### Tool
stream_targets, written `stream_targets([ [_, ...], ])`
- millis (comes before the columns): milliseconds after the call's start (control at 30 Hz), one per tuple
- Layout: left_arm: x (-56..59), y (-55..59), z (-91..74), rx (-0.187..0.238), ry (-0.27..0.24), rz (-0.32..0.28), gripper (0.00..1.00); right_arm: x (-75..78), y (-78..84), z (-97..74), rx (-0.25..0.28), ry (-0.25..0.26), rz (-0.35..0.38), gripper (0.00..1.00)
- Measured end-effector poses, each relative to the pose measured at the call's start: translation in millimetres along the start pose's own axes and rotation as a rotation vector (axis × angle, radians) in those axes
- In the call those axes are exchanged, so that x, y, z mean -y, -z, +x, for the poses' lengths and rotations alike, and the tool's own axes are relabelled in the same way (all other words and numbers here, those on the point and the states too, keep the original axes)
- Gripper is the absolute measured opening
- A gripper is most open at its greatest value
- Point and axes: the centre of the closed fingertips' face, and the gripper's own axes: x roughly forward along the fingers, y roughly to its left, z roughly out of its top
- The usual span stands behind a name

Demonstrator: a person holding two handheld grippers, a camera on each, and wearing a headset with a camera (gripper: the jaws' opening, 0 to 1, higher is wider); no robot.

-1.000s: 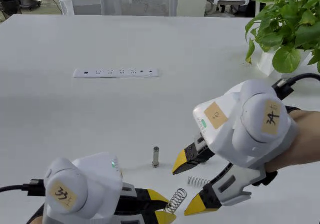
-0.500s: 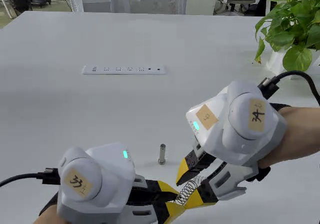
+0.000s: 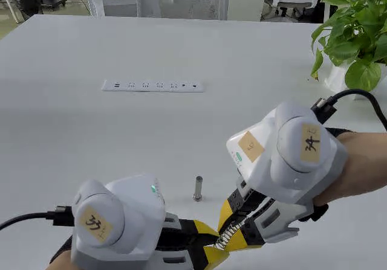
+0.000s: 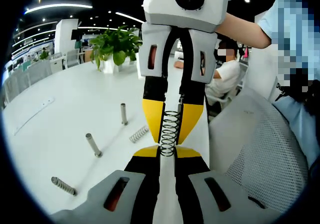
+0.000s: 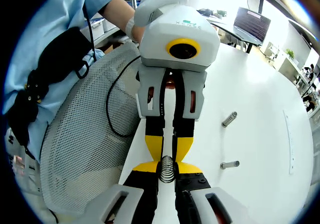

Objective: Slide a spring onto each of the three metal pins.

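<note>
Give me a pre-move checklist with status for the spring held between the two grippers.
1. Right gripper holds spring: ok, closed around the coils.
2. Left gripper off the spring: not ok, it clamps one end.
3. Target pin upright and bare: ok.
4. Spring in line with that pin: not ok, it slants low beside it.
5. Spare spring available: ok, loose on the table.
6. Coiled piece is a pin that already has its spring: cannot tell.
</note>
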Motion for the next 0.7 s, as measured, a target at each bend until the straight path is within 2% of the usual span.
stream_targets([
  [167, 1.0, 0.4, 1.0, 0.006, 0.004, -0.016, 0.07, -1.7, 2.5, 0.1, -0.009, -0.016, 0.033, 0.08],
  [500, 0.1, 2.0, 0.3, 0.013, -0.005, -0.025, 0.07, -1.1, 1.2, 1.9, -0.007, -0.020, 0.033, 0.07],
  [700, -6.2, 2.3, -5.9, 0.035, -0.037, -0.038, 0.08, 5.0, -2.7, 1.5, 0.008, 0.006, 0.046, 0.08],
])
